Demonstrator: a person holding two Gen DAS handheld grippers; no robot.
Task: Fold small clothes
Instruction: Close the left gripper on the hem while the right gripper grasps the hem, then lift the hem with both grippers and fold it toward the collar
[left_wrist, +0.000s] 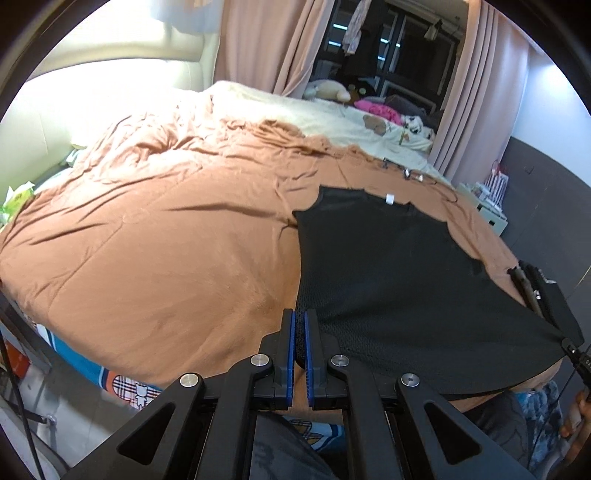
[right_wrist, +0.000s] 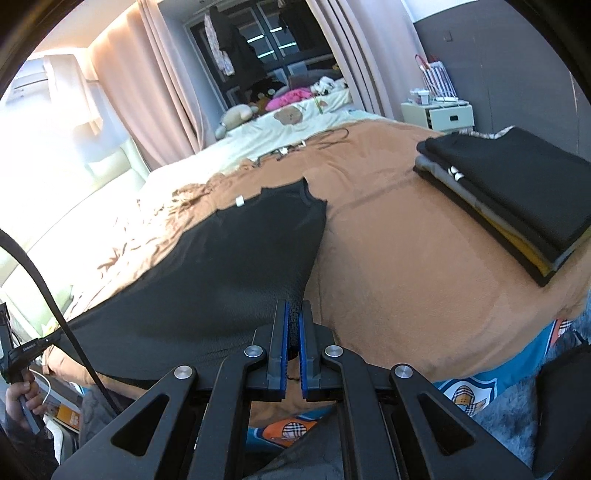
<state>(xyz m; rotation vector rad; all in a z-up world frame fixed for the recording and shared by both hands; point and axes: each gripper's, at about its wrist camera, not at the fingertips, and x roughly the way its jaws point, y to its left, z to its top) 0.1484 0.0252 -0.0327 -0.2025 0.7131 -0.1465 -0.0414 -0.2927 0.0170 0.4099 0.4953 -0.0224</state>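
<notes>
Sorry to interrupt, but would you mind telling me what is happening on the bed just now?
A person is folding laundry with a handheld gripper in each hand. The left gripper and the right gripper are each shut on a bottom corner of a black sleeveless top, which lies spread on the brown duvet. A stack of folded clothes sits to the right.

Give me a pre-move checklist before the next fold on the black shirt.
1. Left gripper shut on the hem corner of the black mesh sleeveless shirt: ok.
2. Right gripper shut on the opposite hem corner: ok.
3. Shirt body spread flat on the brown bedspread, collar end with white tag away from the grippers: ok.
4. Fold path over the shirt free of objects: ok.
5. Stack of folded dark clothes apart from the shirt: ok.
6. Hem evenly taut between grippers: cannot tell.
</notes>
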